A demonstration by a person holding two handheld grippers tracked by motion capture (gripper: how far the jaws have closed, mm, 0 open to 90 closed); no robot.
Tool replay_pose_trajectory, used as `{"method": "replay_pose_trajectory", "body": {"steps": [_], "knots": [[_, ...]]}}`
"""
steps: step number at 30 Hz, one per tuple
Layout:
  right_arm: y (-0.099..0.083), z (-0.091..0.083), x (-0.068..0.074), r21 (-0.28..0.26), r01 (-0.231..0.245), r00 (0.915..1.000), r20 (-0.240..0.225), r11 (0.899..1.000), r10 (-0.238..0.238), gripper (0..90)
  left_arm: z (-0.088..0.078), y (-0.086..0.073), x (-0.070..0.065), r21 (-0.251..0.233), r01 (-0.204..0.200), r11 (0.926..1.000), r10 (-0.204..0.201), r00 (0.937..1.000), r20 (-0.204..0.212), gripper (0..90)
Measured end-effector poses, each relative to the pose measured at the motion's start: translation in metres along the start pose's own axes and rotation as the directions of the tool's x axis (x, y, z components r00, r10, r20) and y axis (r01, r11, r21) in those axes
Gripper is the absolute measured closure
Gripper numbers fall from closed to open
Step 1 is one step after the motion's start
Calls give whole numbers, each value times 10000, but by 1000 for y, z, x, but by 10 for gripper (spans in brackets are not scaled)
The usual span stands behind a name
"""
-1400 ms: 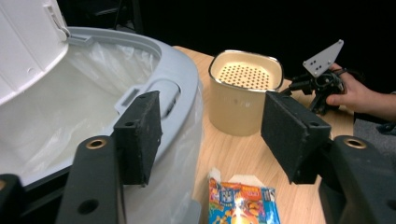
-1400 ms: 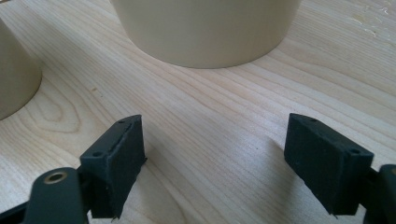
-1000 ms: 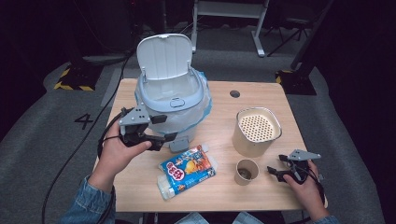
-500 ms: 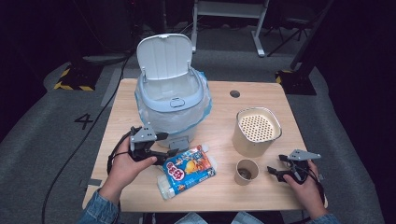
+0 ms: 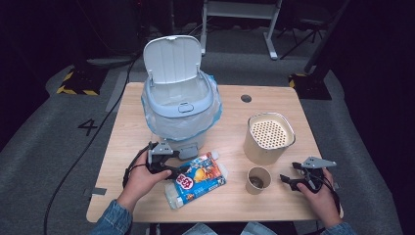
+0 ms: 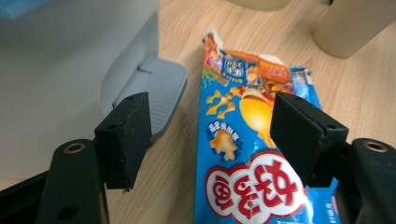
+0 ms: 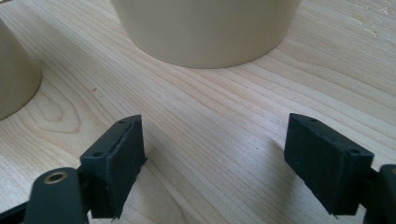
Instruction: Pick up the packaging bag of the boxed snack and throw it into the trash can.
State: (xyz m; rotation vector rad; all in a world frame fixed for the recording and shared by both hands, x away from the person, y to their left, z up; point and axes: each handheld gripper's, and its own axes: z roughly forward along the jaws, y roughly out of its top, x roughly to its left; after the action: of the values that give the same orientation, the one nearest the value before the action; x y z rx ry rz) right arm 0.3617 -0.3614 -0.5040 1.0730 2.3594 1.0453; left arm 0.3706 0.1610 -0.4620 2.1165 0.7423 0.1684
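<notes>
Two grippers sat low in the frame: the right gripper (image 5: 293, 180) idled with jaws wide and empty, the left gripper (image 5: 169, 169) gaped over the snack bag (image 5: 198, 180) at lower centre, likely needing to close before binning it in the bin (image 5: 180, 110) beyond.

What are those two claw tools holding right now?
Nothing. The left gripper stands open over the snack bag, pads not touching it; the right gripper is open above bare table.
</notes>
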Motion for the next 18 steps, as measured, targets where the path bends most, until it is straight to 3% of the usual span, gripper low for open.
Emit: {"method": "replay_pose_trajectory", "body": {"steps": [8, 14, 18], "knots": [[0, 0, 0, 2, 4, 10000, 0, 10000, -4, 204, 19, -11, 4, 802, 366, 9961, -394, 9986, 338, 321], [0, 0, 0, 3, 0, 10000, -1, 10000, 0, 204, 23, -9, 5, 1084, 368, 9934, -444, 9966, 689, 345], [0, 0, 0, 2, 0, 10000, -2, 10000, 0, 204, 26, -8, 5, 1425, 419, 9889, -523, 9962, 697, 388]]}}
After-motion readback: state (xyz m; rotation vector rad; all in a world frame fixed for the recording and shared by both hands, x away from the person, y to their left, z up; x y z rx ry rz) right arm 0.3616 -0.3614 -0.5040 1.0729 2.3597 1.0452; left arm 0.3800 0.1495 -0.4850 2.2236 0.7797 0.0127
